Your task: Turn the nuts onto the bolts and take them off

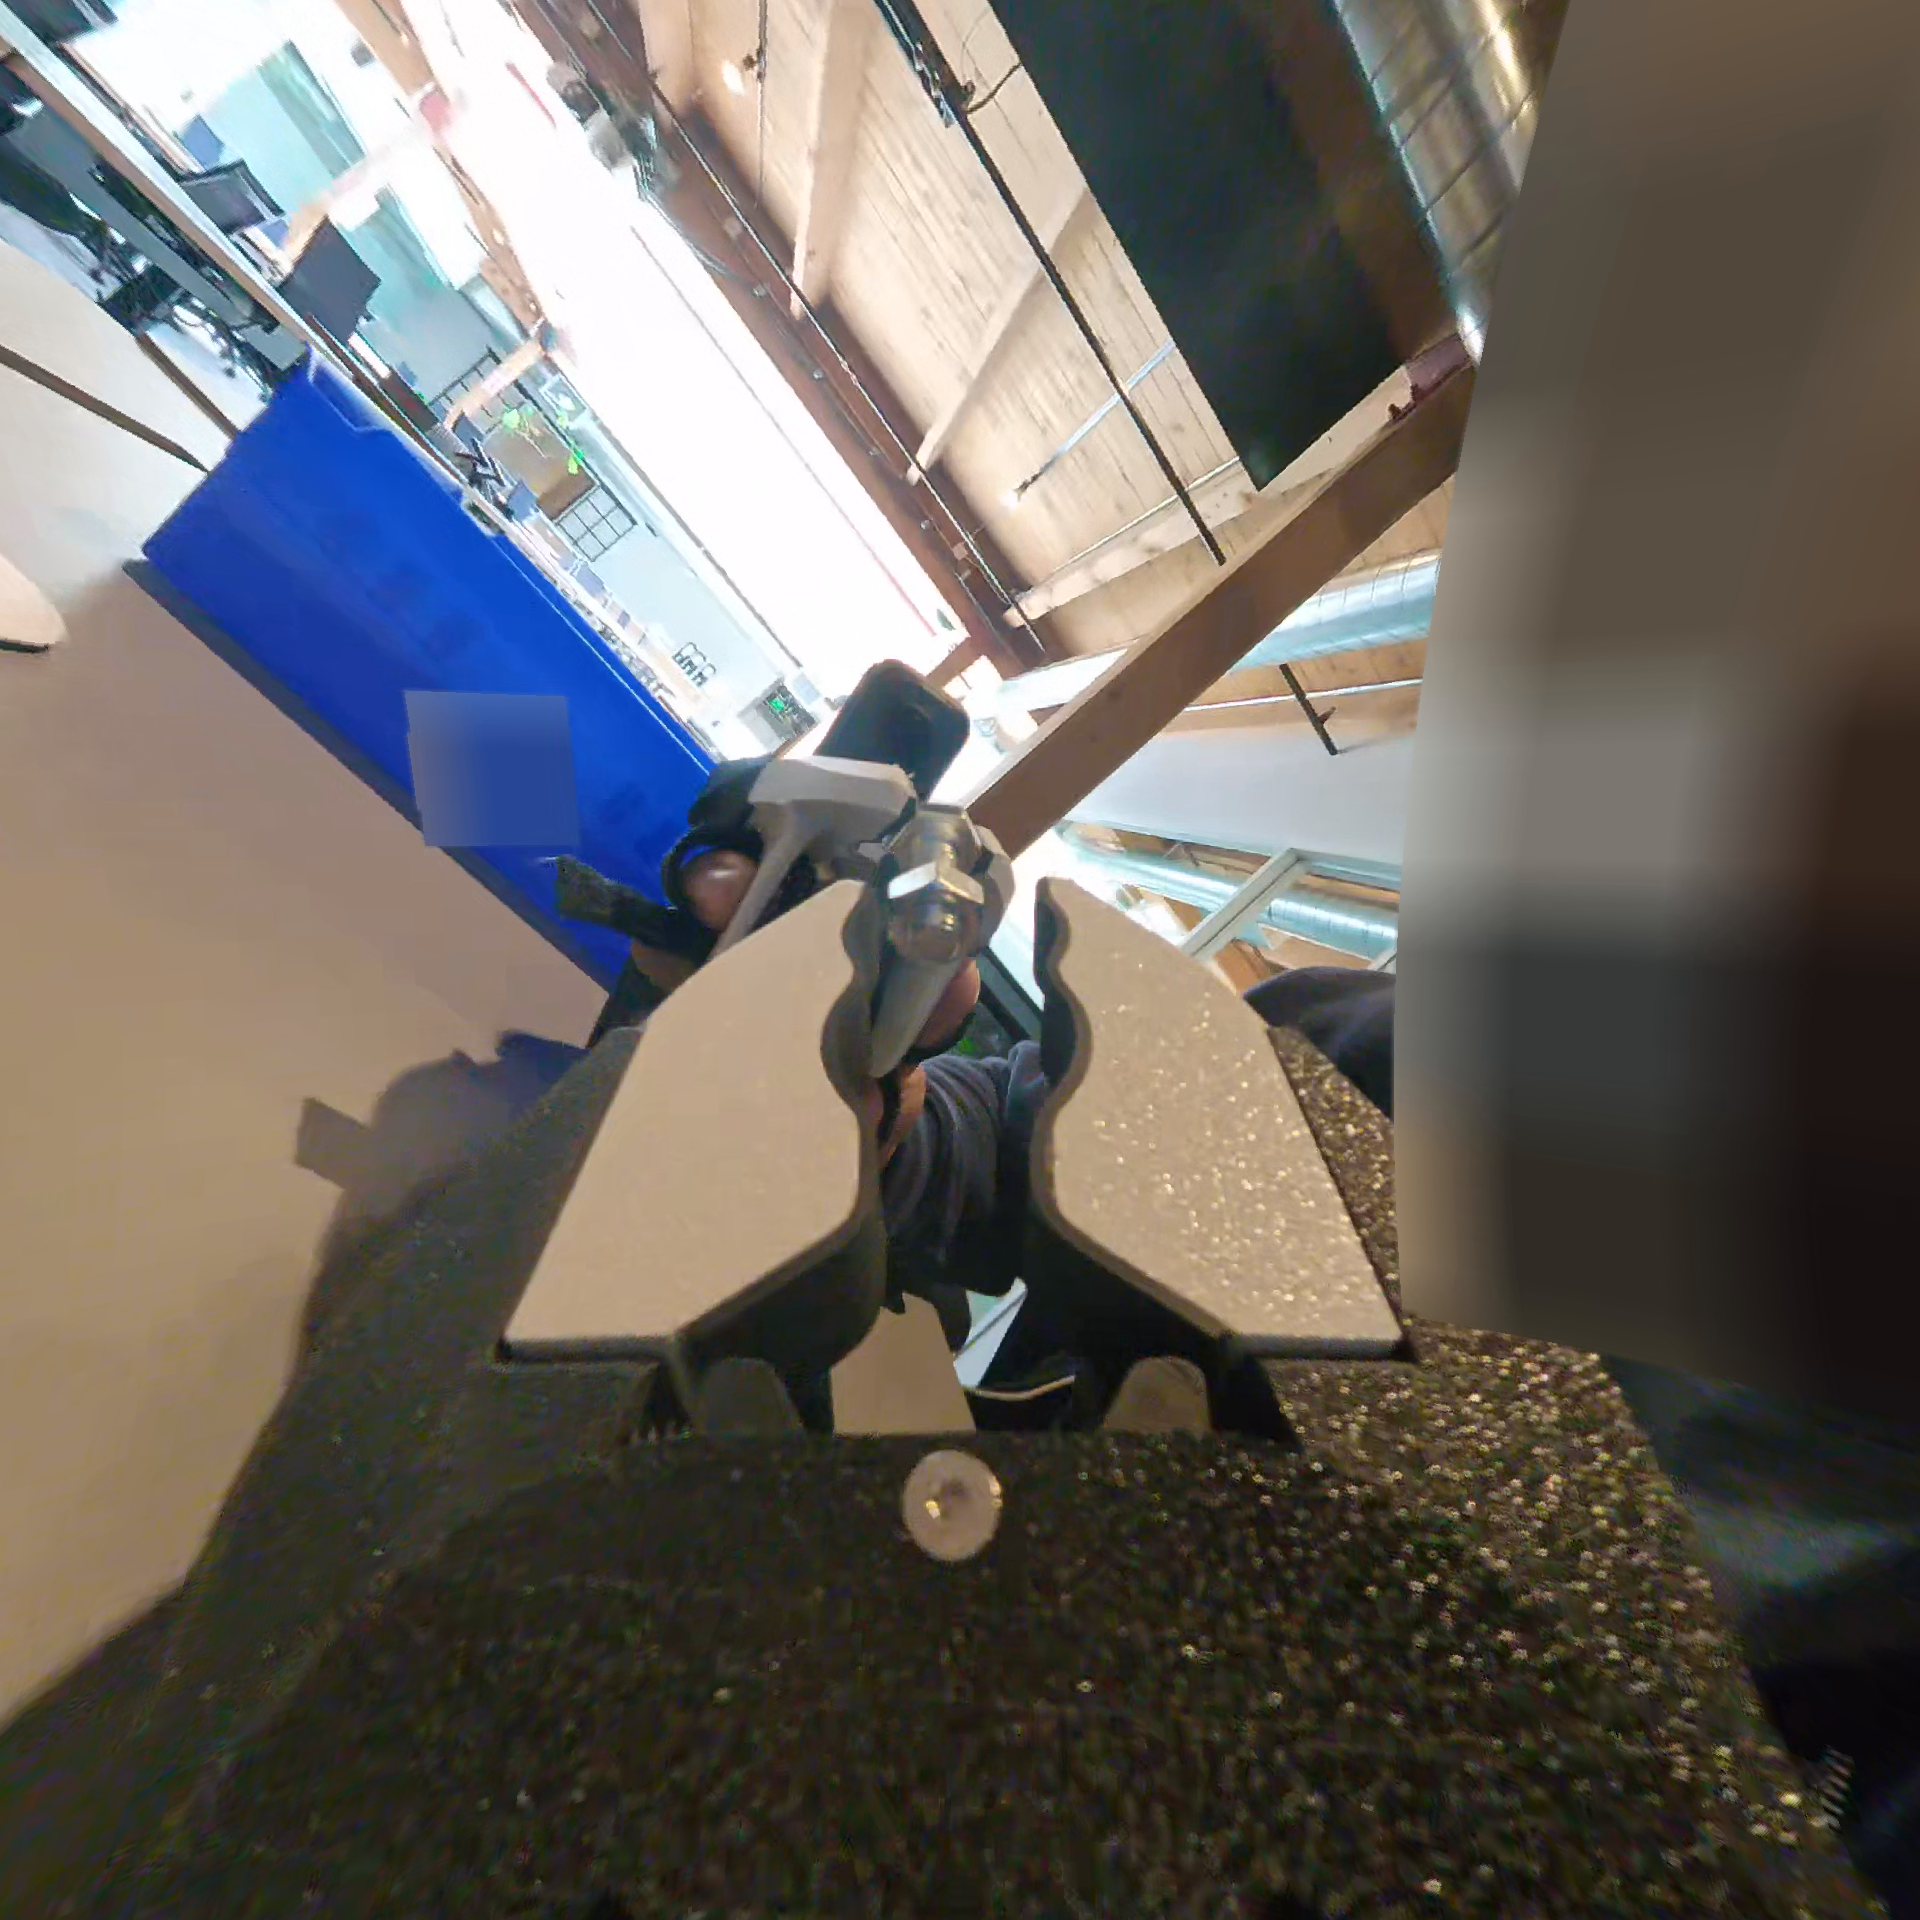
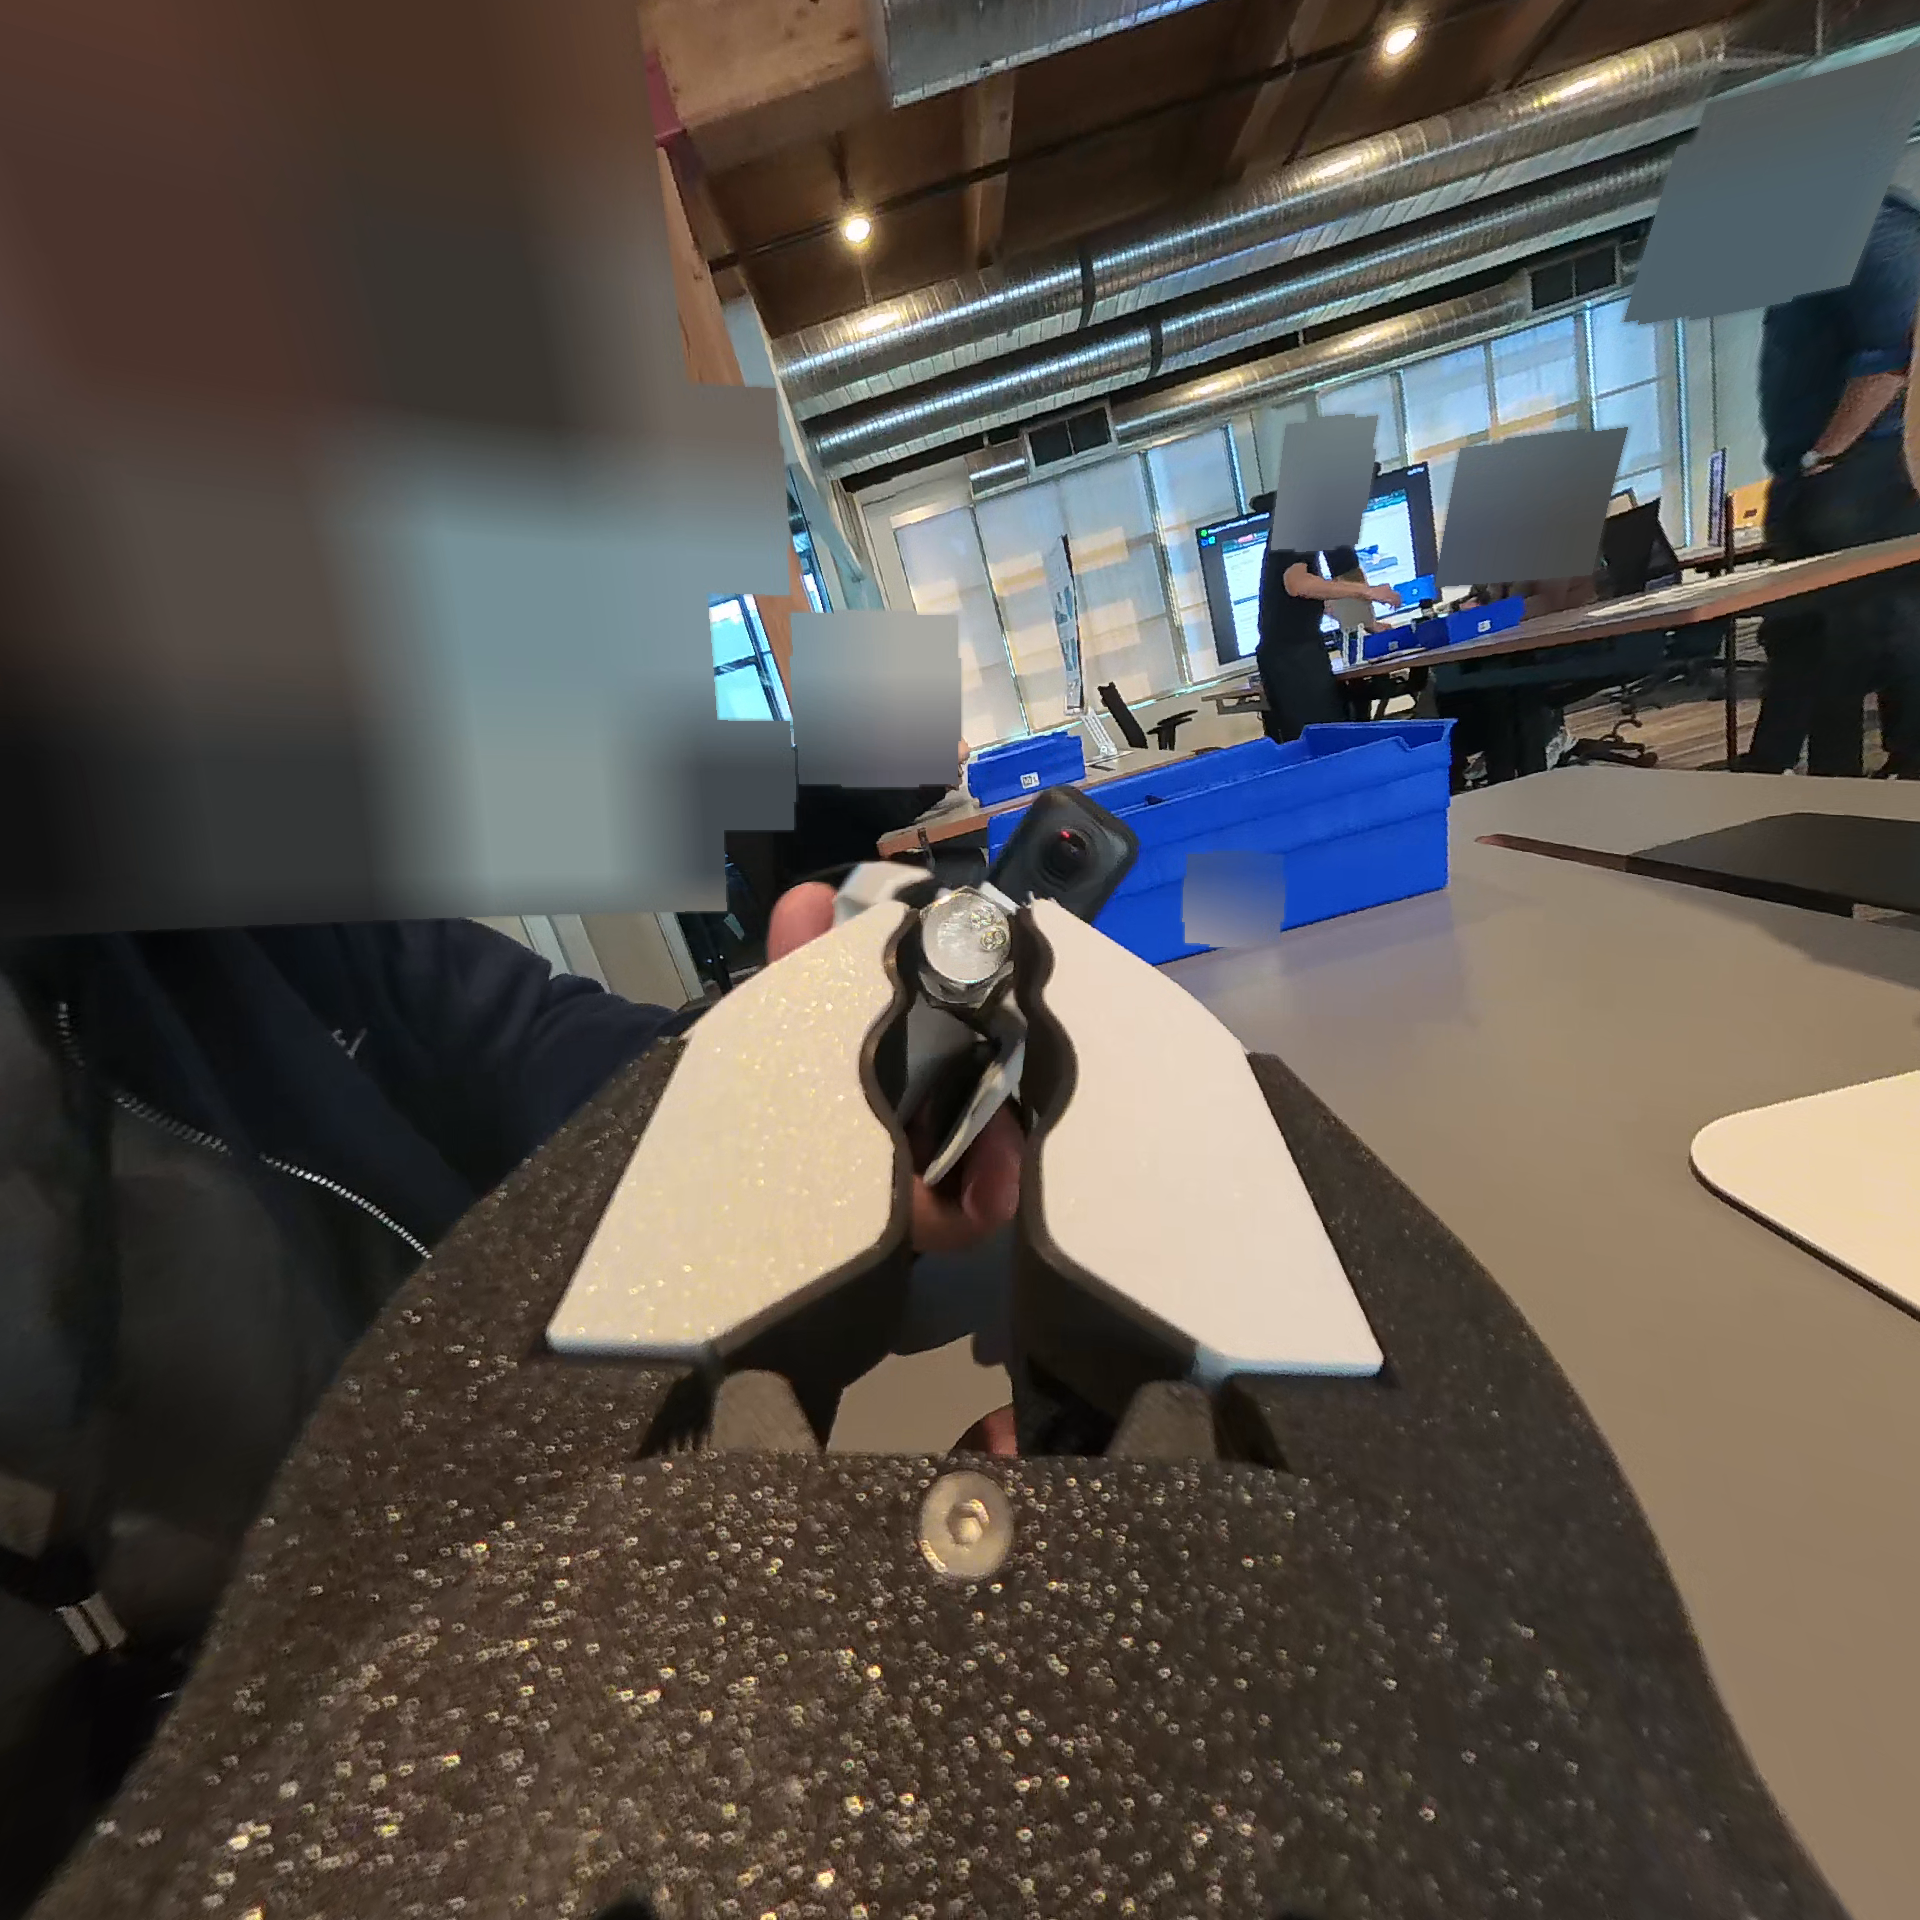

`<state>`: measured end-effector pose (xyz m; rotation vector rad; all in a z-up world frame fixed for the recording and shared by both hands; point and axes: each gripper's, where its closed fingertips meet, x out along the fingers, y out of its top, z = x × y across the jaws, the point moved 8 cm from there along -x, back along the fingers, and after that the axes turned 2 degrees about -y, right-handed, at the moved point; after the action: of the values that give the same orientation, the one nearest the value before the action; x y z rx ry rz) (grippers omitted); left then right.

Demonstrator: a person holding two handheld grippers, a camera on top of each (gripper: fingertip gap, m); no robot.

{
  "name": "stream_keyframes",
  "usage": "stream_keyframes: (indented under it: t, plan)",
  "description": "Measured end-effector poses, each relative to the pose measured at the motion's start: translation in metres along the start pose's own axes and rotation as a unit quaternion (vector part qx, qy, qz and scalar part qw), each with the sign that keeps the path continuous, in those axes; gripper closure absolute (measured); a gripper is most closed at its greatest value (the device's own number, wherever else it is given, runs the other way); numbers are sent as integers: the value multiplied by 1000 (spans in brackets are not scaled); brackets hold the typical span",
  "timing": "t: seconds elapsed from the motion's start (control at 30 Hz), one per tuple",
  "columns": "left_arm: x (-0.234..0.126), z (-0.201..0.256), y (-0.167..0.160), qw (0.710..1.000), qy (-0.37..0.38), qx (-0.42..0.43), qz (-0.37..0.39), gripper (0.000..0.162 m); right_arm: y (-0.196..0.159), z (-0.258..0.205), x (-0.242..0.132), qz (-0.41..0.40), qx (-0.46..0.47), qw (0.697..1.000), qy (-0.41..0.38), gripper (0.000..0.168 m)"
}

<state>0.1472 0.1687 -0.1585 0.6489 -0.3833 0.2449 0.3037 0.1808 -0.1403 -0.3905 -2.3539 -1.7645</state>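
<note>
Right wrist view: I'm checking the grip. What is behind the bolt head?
Behind the bolt head sits the other tongs' black camera, then a blue bin. The bolt's shank and any nut are hidden by the right tongs.

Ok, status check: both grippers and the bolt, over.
Right gripper shut on bolt head. Left gripper open, wide of the nut on the bolt's far end. Nothing in the way.

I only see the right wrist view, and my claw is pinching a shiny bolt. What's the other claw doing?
Observer: The left claw is open. Its tips sit either side of the bolt without squeezing it.
Operator: Is there a nut on the bolt?
Observer: Yes. The left wrist view shows a hex nut on the bolt, right at the left claw's tips.
</note>
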Motion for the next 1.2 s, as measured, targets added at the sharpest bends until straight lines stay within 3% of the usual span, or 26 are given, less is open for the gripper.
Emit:
stream_keyframes:
  t: [0.23,0.47,0.77,1.2]
  plan:
    - [2,4,-1,993,49,104,-27,145,-2,-1,1,5,14,1000,3,152]
    - [1,11,1,975,82,199,-53,145,-2,-2,3,-1,7,1000,7,152]
    - [-2,16,6,964,94,232,-88,145,4,-5,5,-75,-73,994,11,150]
    - [-1,16,3,960,87,235,-122,145,1,-7,7,-108,-85,990,31,146]
